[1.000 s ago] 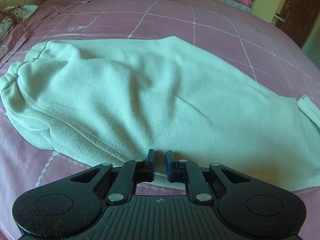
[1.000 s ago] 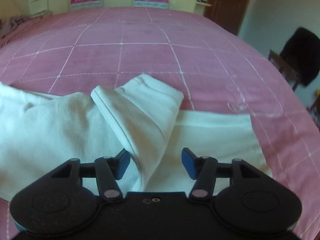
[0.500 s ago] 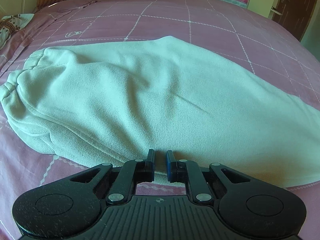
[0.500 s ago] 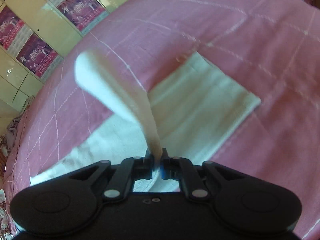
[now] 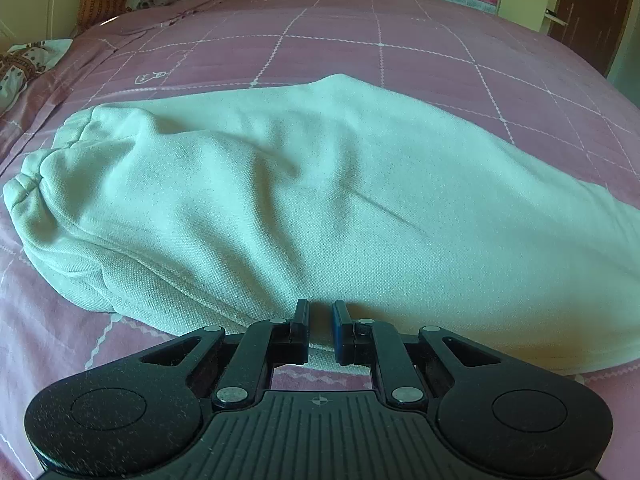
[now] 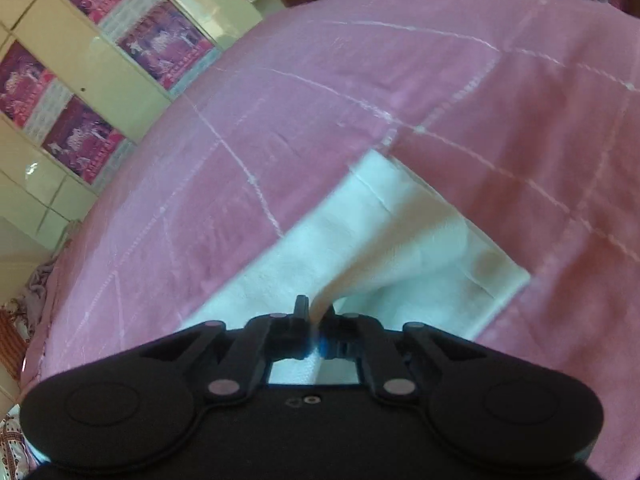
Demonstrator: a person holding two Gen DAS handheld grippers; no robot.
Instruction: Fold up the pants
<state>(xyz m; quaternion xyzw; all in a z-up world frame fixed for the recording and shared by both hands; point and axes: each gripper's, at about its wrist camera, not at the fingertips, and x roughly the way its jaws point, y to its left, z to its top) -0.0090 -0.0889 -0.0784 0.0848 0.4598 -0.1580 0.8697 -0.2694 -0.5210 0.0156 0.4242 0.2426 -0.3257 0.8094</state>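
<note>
Left gripper [image 5: 320, 320] pinched narrow on near edge of white pants [image 5: 320, 200], pinning fabric to pink bedspread [image 5: 440, 60] as anchor. Right gripper [image 6: 316, 312] clamped on upper leg's hem, raised off lower leg ahead, likely for realigning legs.

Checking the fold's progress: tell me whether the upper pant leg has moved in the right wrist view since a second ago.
Yes. The upper pant leg, clamped in the right tool, now lies over the lower leg's hem.
</note>
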